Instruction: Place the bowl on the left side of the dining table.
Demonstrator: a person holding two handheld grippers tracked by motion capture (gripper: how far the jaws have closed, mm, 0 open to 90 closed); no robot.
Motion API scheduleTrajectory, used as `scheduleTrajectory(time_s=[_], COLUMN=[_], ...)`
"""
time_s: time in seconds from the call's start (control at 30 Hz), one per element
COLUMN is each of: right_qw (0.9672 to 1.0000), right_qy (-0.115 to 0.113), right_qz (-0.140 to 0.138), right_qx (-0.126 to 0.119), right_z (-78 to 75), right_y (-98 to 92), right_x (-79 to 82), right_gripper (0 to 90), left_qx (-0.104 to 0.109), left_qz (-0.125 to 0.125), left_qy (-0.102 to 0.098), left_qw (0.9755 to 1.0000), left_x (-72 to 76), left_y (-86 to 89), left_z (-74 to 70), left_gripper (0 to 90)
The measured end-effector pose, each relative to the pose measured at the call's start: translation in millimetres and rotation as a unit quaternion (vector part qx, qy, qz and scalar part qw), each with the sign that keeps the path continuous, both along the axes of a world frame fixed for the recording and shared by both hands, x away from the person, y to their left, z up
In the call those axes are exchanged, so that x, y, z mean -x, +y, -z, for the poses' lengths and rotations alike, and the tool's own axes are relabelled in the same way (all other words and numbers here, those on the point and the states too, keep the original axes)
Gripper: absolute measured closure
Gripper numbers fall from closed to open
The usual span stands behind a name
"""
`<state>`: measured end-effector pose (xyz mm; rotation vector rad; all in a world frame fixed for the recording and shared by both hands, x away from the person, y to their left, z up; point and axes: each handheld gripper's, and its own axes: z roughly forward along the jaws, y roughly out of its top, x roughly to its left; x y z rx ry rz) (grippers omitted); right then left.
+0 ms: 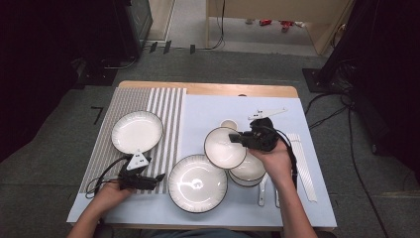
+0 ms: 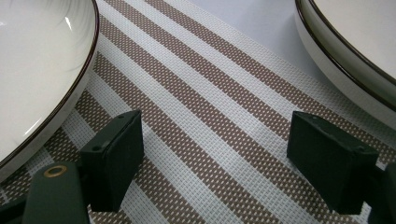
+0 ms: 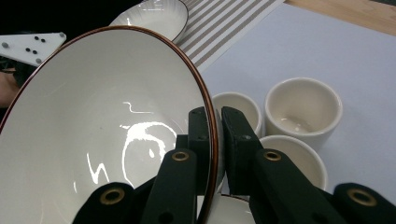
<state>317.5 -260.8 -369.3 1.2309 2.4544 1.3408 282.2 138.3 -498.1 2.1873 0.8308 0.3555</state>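
— Bowl (image 3: pixel 102 135) first: where is it?
— Raised above the stacked bowls (image 1: pixel 249 171) on the counter (image 1: pixel 307 208), tilted, its brown rim pinched between the jaws of the right gripper (image 3: pixel 215 116).
— And the left gripper (image 2: pixel 215 154)?
— Jaws spread wide, nothing between them, low over the striped placemat (image 2: pixel 210 102), between a plate (image 2: pixel 32 70) and a large bowl (image 2: pixel 355 51).
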Motion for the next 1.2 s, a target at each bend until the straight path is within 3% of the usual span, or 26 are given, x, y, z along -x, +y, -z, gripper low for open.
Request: scheduleTrajectory(time_s=[1.2], right_qw=[0.9999], right_qy=[0.005], right_qz=[-0.013], right_qx=[0.005], right_z=[0.1], right_y=[27.9], right_x=[-8.3], right_gripper=[83.2], left_qx=[0.0], left_qz=[0.0], left_qy=[0.0], left_qw=[1.0], left_x=[0.0], left_y=[0.0], left_z=[0.0], left_gripper=[19.1])
